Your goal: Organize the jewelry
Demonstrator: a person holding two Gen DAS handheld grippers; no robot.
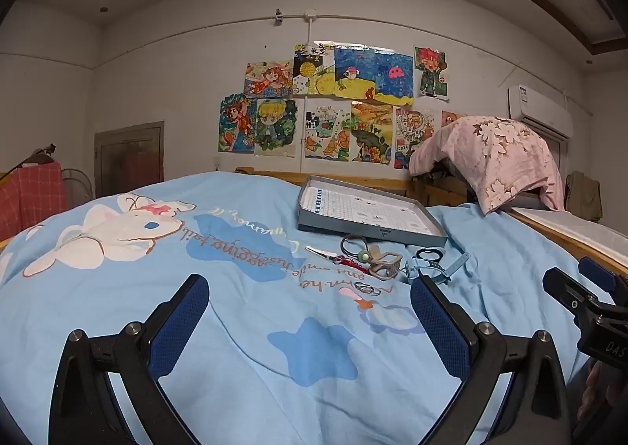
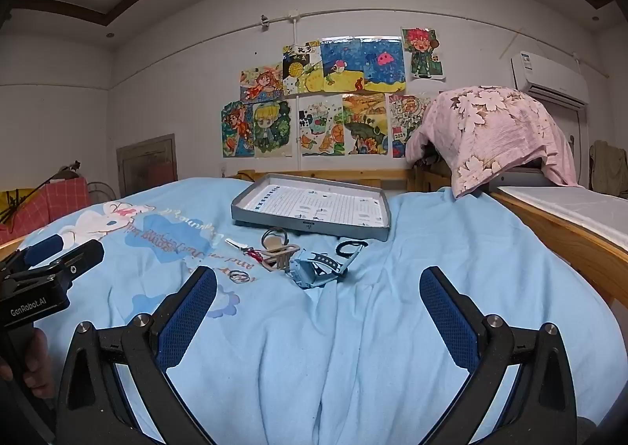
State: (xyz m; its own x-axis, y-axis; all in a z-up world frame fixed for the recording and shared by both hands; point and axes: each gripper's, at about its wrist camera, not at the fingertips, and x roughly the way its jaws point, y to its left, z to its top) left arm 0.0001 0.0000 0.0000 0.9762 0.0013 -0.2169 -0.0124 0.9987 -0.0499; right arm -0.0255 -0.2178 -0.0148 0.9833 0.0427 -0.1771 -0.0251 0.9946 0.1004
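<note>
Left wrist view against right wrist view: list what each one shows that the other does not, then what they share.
Only the left wrist view shows the open left gripper from behind, with the right gripper at its right edge. Only the right wrist view shows the open right gripper from behind, with the left gripper at its left edge. Both show the grey tray, the blue watch, the small rings and the blue duvet.

Open blue bedspread (image 2: 353,327) lies before both grippers; far ahead, a jewelry cluster (image 2: 290,256) and gray tray (image 2: 306,225) block the centre, wooden rail (image 2: 569,241) walls the right.
</note>
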